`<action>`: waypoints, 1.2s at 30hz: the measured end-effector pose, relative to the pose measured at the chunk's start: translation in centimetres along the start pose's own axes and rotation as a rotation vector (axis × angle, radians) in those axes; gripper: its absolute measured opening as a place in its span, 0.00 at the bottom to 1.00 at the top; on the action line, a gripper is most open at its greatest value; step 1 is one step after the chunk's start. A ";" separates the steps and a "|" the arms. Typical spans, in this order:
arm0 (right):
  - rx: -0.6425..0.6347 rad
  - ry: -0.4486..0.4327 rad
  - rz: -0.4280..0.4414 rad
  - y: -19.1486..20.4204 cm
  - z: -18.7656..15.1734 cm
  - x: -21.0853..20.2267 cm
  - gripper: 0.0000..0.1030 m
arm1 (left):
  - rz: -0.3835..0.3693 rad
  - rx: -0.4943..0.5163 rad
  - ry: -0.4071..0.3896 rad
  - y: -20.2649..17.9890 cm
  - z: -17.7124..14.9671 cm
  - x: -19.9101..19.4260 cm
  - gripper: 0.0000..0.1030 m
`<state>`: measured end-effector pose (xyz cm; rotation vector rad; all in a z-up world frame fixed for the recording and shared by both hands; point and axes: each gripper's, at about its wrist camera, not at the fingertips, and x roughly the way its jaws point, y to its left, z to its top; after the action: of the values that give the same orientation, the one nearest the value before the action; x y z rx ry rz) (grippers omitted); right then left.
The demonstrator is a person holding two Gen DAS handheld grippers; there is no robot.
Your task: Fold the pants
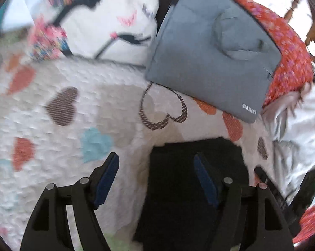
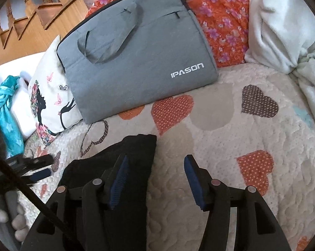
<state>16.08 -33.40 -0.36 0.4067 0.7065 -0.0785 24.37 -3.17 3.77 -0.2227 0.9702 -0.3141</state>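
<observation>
The black pants [image 1: 189,188] lie bunched on a heart-patterned bedspread [image 1: 63,136]. In the left wrist view they sit under the right finger of my left gripper [image 1: 156,167], which is open and empty. In the right wrist view the pants [image 2: 119,167] lie under the left finger of my right gripper [image 2: 155,169], which is open and empty. The left gripper [image 2: 39,165] shows at the left edge of the right wrist view, beside the pants. The near part of the pants is hidden by the gripper bodies.
A grey IPASON laptop bag [image 2: 136,62] lies just beyond the pants on the bedspread [image 2: 230,136]. A white printed pillow [image 2: 50,96], an orange floral cloth [image 2: 220,21] and a white blanket [image 2: 283,31] surround it. A wooden staircase [image 2: 42,10] stands behind.
</observation>
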 end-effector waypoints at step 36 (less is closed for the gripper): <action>-0.335 0.678 -0.068 22.1 0.5 13.5 0.15 | -0.401 -0.197 0.058 6.2 -10.4 1.3 0.45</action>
<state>31.19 -12.44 -1.28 0.0757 1.3784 0.1209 17.37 1.70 -4.96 -0.5941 1.0113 -0.5947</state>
